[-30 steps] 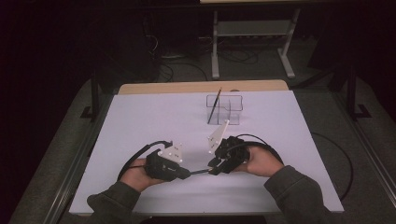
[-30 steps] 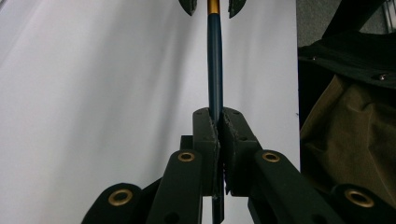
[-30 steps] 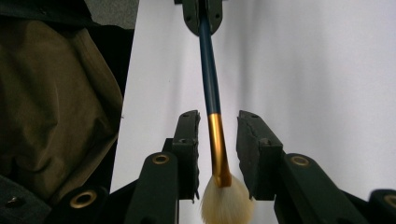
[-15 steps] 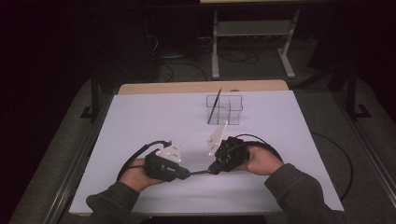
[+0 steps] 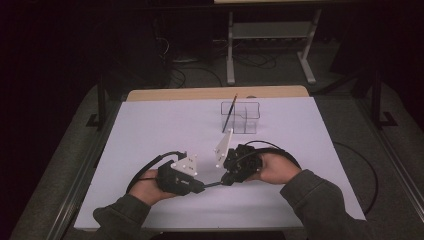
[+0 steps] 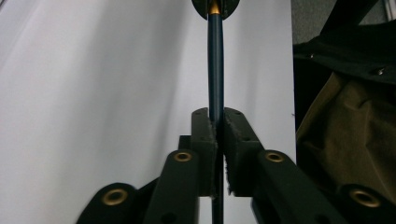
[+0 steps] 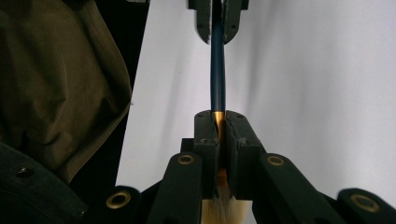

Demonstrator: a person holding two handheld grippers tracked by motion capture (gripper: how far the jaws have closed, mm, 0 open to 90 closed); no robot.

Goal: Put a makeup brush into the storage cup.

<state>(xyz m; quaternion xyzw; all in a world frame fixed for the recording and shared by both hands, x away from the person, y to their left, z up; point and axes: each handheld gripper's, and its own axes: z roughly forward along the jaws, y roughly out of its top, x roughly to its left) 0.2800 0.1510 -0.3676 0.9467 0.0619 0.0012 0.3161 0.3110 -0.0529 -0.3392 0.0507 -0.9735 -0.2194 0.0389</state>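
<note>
A paintbrush with a dark blue handle [image 6: 215,70] and a gold ferrule [image 7: 218,117] is held level between my two grippers, just above the white table [image 5: 150,130]. My left gripper [image 6: 215,126] is shut on the handle, and its jaws have just been closing a little further on it. My right gripper [image 7: 219,123] is shut on the ferrule, with the pale bristles [image 7: 224,210] behind its pads. In the high view the left gripper [image 5: 202,188] and right gripper [image 5: 225,181] face each other tip to tip near the table's front, the brush [image 5: 213,184] bridging them.
A clear plastic organiser [image 5: 245,120] stands at the back middle of the table with another thin brush [image 5: 229,114] leaning in it. Cables loop around both hands. An olive sleeve [image 7: 56,84] lies close beside the right gripper. A metal stand [image 5: 270,45] sits on the floor beyond.
</note>
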